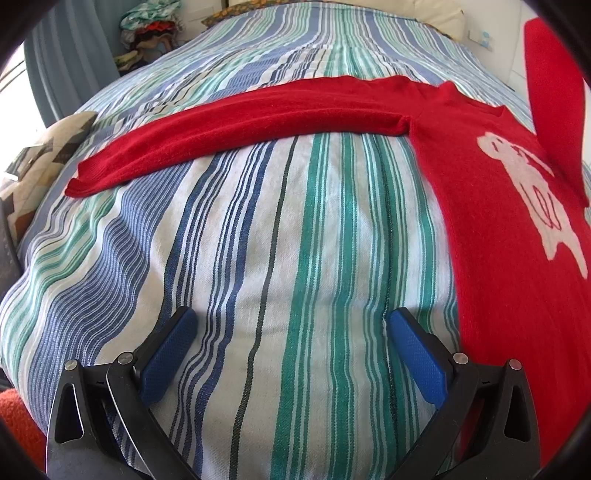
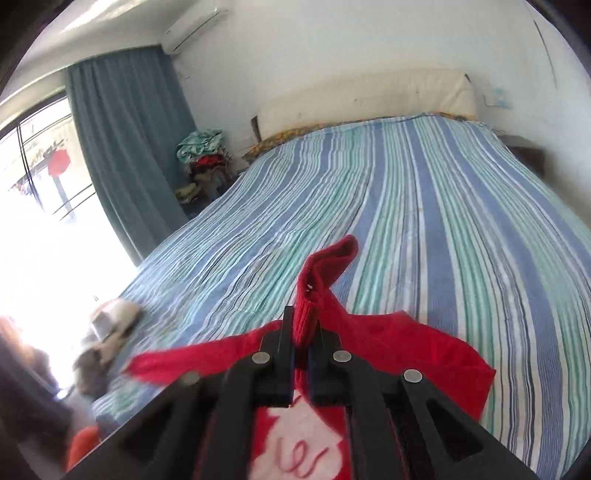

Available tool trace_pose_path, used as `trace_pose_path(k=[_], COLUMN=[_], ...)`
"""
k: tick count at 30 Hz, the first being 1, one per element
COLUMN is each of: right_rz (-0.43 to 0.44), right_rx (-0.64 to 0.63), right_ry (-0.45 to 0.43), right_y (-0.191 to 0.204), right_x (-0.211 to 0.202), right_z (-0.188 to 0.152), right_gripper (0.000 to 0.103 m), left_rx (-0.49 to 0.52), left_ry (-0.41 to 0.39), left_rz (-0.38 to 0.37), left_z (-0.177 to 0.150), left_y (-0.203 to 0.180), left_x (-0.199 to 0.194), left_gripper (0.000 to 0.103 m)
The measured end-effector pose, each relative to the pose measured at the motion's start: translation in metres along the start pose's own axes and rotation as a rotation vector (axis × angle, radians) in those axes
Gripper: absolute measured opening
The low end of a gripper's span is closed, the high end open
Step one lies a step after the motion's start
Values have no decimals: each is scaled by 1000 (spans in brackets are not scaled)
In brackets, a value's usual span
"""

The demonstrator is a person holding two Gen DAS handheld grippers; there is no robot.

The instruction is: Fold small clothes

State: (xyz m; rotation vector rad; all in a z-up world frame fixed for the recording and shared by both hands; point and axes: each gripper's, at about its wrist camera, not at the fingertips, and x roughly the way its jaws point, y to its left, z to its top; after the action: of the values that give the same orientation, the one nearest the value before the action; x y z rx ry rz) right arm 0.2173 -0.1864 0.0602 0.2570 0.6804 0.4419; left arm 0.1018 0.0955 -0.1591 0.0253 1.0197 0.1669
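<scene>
Lying at far left on the bed edge, a patterned cushion [image 1: 44, 155]; behind it a blue curtain [image 1: 66, 59] and a heap of clothes [image 1: 151, 33]. Striped bedspread [image 1: 258, 240] fills the left wrist view. Left gripper [image 1: 291, 332] hovers low over bare stripes, jaws wide, blue pads [image 1: 168, 354] holding nothing. Red sweater [image 1: 491, 206] lies flat to its right, white animal motif face up, one sleeve [image 1: 236, 122] stretched leftward across the bed, cuff near the cushion. Other sleeve [image 1: 554, 96] is lifted upright at far right. Right wrist view: right gripper [image 2: 303, 332] clamped narrow on that sleeve's cuff [image 2: 317, 291], sweater body hanging below the jaws, the cream headboard [image 2: 369, 96] behind.
</scene>
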Motion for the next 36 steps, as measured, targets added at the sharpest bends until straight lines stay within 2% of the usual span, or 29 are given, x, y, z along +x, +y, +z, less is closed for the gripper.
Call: trace_pose_path(k=[2,3,5,8,9,11,13,15,16,18,20,22,25,26,27,28,29,31,36], right_rz=[104,143,227,216,169,3,-187,-329,-355,-332,-332,-381,-469,-525,-611,-656,-630,-621,-608], right_rx=[6,27,69,119,130,119,20,-118,-167,-223,-291,-331,-307,-304,-303,-283,-221,-148,-176], right_ry=[122,188,215,165,153,152,181,247,299,413,486,493,418,397,409,443,455,415,385], right_y=[22,27,23,-14,-32,-67,-93,-113,-120,-129,-127,-127,-137,-145,-153,-169,-183,-195,-183], right_x=[42,59,61,36,26,10,-2,-5,-4,5,18,30,44,49,56,60,58,46,31], right_z=[-17,-24,-42,-45,-43,-35,-40,-60,-77,-117,-150,-167,-161,-158,-155,-159,-164,-166,-161], right_gripper=[41,73,75,75,76,76,76,76,76,76,76,75,75,74,74,75,77,82,82], left_rx=[0,0,0,0,0,0,-1,-1,-1,-1,-3,-3,-5,-5,-5,-5,-5,-4,-2], left_ry=[0,0,0,-1,-2,-3,-3,-4,-6,-11,-17,-21,-24,-23,-23,-24,-24,-26,-27], left_rz=[0,0,-1,4,6,8,8,9,9,11,13,13,12,11,11,11,12,15,17], left_z=[0,0,0,-1,0,0,0,0,0,-1,-1,-2,-3,-3,-3,-3,-3,-3,-3], left_y=[0,0,1,0,-1,-1,-2,-2,-3,-3,-3,-3,-2,-2,-2,-2,-2,-3,-3], left_x=[0,0,0,0,0,0,0,0,0,0,0,-1,-1,-1,-1,-1,-1,-1,-1], left_gripper=[103,103,103,103,103,103,103,103,103,103,103,103,103,103,103,103,103,103,103])
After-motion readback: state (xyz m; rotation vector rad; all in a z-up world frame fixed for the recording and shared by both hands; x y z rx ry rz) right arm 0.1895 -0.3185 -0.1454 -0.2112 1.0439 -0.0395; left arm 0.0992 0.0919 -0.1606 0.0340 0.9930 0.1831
